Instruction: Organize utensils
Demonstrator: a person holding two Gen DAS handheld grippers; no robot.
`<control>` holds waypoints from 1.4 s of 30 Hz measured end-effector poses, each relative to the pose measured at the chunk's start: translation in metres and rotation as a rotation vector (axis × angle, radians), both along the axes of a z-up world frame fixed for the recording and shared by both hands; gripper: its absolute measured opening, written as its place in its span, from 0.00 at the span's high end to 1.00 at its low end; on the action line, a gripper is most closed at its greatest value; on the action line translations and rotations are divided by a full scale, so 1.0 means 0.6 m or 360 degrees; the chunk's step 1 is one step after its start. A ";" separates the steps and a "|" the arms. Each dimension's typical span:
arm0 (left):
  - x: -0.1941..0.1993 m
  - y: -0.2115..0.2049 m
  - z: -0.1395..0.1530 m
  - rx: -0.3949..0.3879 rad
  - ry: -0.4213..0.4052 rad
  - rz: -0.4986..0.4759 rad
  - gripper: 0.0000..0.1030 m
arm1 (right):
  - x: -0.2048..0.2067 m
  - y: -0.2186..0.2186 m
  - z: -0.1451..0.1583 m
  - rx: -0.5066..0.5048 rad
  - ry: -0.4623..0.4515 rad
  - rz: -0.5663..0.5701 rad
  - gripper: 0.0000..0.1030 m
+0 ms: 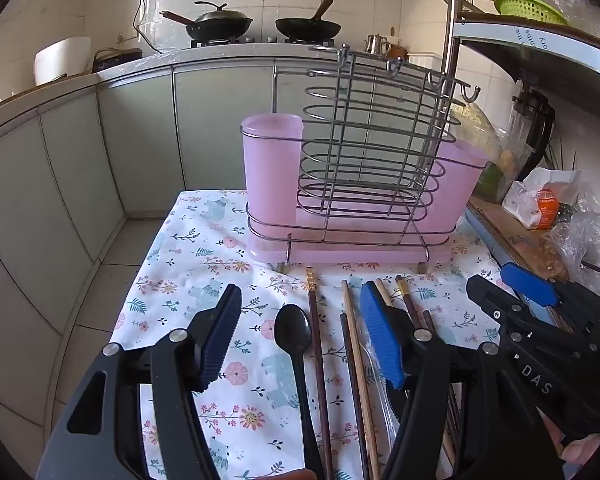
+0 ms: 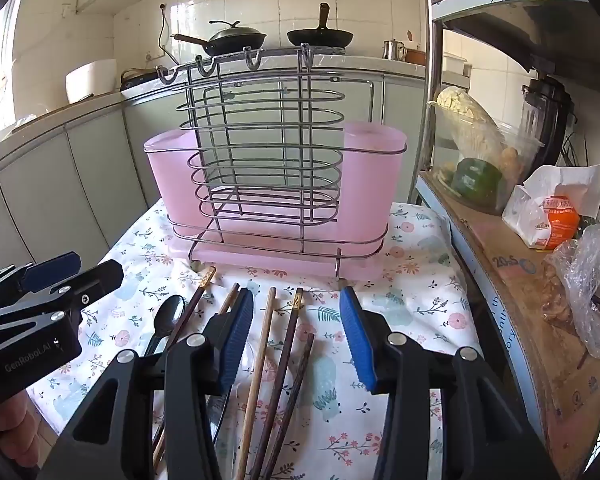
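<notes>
Left wrist view shows the left gripper (image 1: pixel 300 336) hanging with jaws spread wide and empty over the floral cloth (image 1: pixel 204 256), probably poised for a first pick. A black spoon (image 1: pixel 294 330) lies between its fingers, dark chopsticks (image 1: pixel 318 344) just toward 3 o'clock. At 12 o'clock stands the pink utensil rack (image 1: pixel 352 184), its cups upright and seemingly empty, ready to receive pieces. In the right wrist view the right gripper (image 2: pixel 296 340) is likewise open, holding nothing, with more chopsticks (image 2: pixel 288 344) lying lengthwise between its fingers, handles toward 6 o'clock.
</notes>
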State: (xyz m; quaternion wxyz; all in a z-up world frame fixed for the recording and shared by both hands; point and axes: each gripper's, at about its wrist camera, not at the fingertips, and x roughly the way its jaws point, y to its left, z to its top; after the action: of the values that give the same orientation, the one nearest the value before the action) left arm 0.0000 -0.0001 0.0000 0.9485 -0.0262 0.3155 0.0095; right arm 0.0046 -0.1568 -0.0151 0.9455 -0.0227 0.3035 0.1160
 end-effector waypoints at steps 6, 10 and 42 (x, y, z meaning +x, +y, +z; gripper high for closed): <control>0.000 -0.001 0.000 -0.0001 0.0002 0.0001 0.40 | -0.002 0.001 0.000 0.0012 0.0001 0.0002 0.57; 0.001 -0.001 0.000 -0.0002 0.0001 0.0002 0.40 | -0.005 0.001 0.002 0.0007 -0.0004 0.0003 0.57; -0.017 -0.009 0.014 -0.0009 -0.0012 -0.0011 0.40 | -0.015 0.008 0.008 -0.0002 -0.0022 0.0004 0.57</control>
State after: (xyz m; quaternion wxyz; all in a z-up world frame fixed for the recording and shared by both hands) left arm -0.0101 -0.0057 0.0081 0.9497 -0.0278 0.3120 0.0052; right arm -0.0047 -0.1523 -0.0102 0.9474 -0.0244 0.2968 0.1168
